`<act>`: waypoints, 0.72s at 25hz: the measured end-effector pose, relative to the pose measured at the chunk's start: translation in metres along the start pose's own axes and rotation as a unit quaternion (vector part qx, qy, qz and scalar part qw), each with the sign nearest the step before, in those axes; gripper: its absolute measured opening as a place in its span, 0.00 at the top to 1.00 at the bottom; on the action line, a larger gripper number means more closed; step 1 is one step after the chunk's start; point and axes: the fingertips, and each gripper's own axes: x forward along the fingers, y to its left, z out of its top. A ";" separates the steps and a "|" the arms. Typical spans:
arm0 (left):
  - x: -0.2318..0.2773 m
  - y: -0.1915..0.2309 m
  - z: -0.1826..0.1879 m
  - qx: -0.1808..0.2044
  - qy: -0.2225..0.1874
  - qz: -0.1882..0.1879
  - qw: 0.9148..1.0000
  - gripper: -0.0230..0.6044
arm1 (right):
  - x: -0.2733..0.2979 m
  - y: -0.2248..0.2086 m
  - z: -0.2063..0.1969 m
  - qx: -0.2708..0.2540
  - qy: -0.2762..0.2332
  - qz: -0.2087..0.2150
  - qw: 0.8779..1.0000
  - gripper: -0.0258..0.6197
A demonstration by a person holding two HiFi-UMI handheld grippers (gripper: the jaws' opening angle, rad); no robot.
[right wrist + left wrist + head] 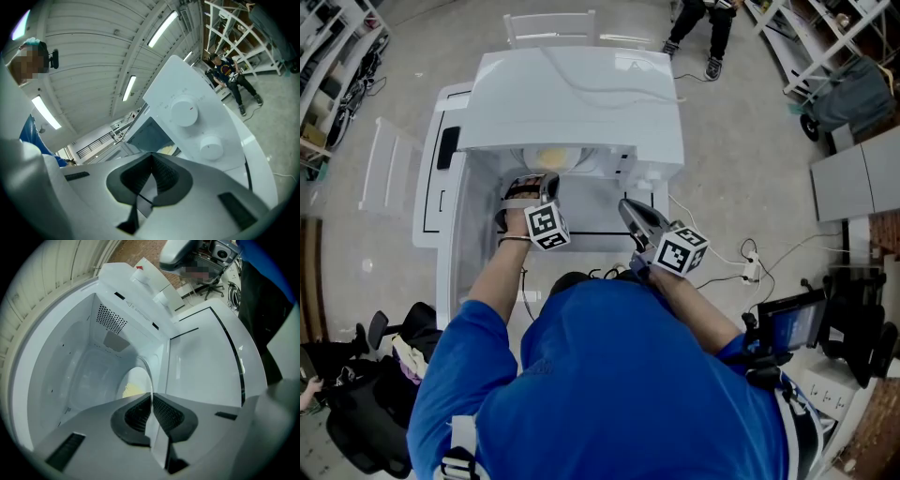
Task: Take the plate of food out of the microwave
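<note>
The white microwave (581, 94) stands with its door (441, 178) swung open to the left. Inside lies a white plate (553, 157) with yellow food (132, 390) on it. My left gripper (542, 178) reaches into the opening and is shut on the plate's near rim (146, 373). In the left gripper view (151, 395), the thin white rim sits between the dark pads. My right gripper (626, 206) hangs in front of the oven's right side, shut and empty (151, 157). It points up at the control panel.
Two round knobs (183, 111) sit on the microwave's panel. A white chair (551, 26) stands behind the table. A person (703, 28) sits at the back right. A power strip and cables (750, 267) lie on the floor at right, near shelving and carts.
</note>
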 end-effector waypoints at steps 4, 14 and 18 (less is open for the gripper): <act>-0.001 -0.001 -0.001 -0.011 0.000 0.001 1.000 0.93 | -0.003 0.000 -0.002 0.003 0.002 0.000 1.000 0.97; -0.007 -0.003 -0.004 -0.027 -0.006 0.003 1.000 0.92 | -0.003 0.002 -0.007 0.006 0.004 0.002 1.000 0.97; -0.010 -0.003 -0.005 -0.037 -0.012 0.008 0.999 0.92 | -0.002 0.003 -0.008 0.007 0.003 0.002 1.000 0.97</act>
